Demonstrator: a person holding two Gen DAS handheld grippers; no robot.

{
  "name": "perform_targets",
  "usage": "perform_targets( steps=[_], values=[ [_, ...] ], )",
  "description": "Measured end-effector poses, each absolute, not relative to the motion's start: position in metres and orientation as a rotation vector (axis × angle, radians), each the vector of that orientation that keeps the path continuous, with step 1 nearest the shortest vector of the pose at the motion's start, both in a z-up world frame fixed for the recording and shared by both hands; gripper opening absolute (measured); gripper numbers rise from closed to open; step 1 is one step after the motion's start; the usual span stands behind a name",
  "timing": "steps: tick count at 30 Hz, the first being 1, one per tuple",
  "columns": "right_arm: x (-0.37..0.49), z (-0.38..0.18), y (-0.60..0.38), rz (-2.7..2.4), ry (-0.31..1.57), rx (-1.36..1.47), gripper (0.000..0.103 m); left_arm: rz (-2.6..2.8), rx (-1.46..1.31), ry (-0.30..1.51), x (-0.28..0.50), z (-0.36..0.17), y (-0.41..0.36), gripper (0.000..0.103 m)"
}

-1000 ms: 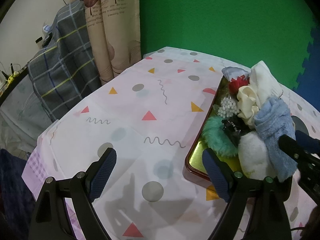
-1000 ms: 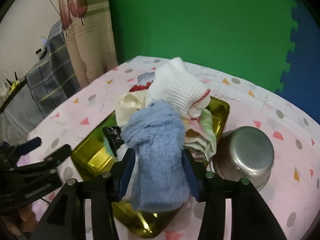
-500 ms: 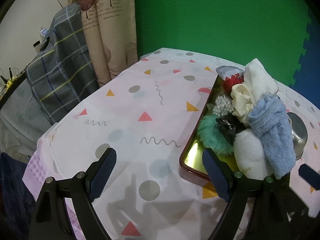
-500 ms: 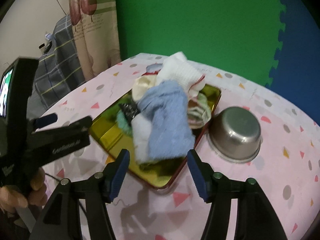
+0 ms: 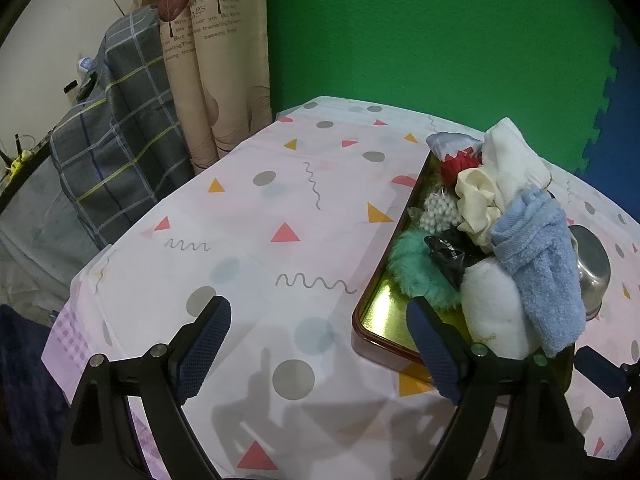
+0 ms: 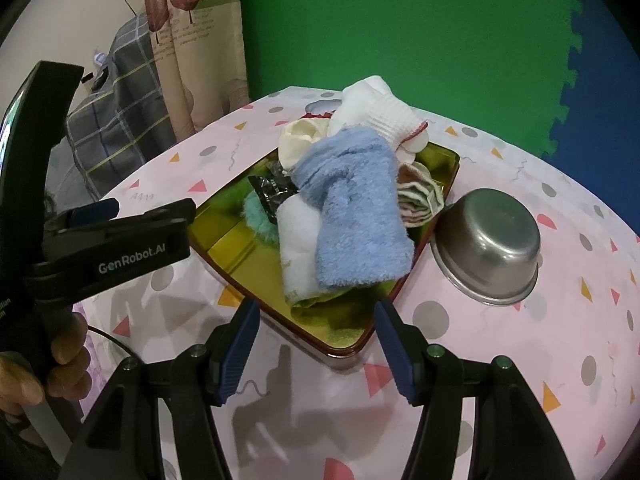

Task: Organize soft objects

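A gold tray with a red rim (image 6: 224,236) (image 5: 376,312) holds a pile of soft things. A blue towel (image 6: 356,208) (image 5: 540,256) lies on top, draped over a white cloth (image 6: 298,240) (image 5: 492,304). White socks (image 6: 372,112), a cream scrunchie (image 5: 478,200), a teal fluffy scrunchie (image 5: 416,268) and a striped cloth (image 6: 420,196) lie around it. My right gripper (image 6: 316,344) is open and empty, just in front of the tray's near corner. My left gripper (image 5: 316,344) is open and empty over the tablecloth, left of the tray; it shows in the right wrist view (image 6: 120,216).
An upturned steel bowl (image 6: 488,240) stands right of the tray. The pink patterned tablecloth (image 5: 260,208) covers the table. A plaid cloth (image 5: 116,160) and a curtain (image 5: 216,60) are past the table's left edge. A green wall stands behind.
My right gripper let go of the blue towel, opened wide and pulled back from the tray. The towel now rests on the pile. My left gripper barely moved.
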State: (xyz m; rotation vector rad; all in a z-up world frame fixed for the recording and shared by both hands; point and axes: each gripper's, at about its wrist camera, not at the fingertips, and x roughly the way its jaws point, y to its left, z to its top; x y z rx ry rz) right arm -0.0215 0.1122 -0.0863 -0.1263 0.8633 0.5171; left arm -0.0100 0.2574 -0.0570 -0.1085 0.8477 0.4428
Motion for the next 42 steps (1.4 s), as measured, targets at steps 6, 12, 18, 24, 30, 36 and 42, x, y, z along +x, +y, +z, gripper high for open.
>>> perform_targets(
  steps=[6,12,18,24,30,36,42],
  values=[
    [-0.0217,-0.0865,0.1126,0.518,0.860,-0.133,0.061,0.444,-0.114,0.847,-0.0100,-0.0572,0.2577,0.087],
    [-0.0210,-0.0848,0.1117,0.518,0.858,-0.122,0.061,0.447,-0.117,0.848,-0.0106,-0.0572,0.2571,0.087],
    [-0.0214,-0.0823,0.1121,0.521,0.851,-0.119,0.061,0.442,-0.112,0.849,-0.0098,-0.0576,0.2558,0.087],
    [-0.0216,-0.0824,0.1123,0.522,0.850,-0.120,0.061,0.441,-0.111,0.851,-0.0100,-0.0574,0.2556,0.087],
    [-0.0224,-0.0837,0.1137,0.526,0.854,-0.121,0.061,0.441,-0.110,0.851,-0.0100,-0.0574,0.2551,0.087],
    [-0.0228,-0.0833,0.1146,0.525,0.853,-0.119,0.061,0.441,-0.108,0.849,-0.0100,-0.0571,0.2545,0.087],
    [-0.0228,-0.0831,0.1143,0.526,0.853,-0.116,0.061,0.438,-0.108,0.840,-0.0102,-0.0567,0.2542,0.087]
  ],
)
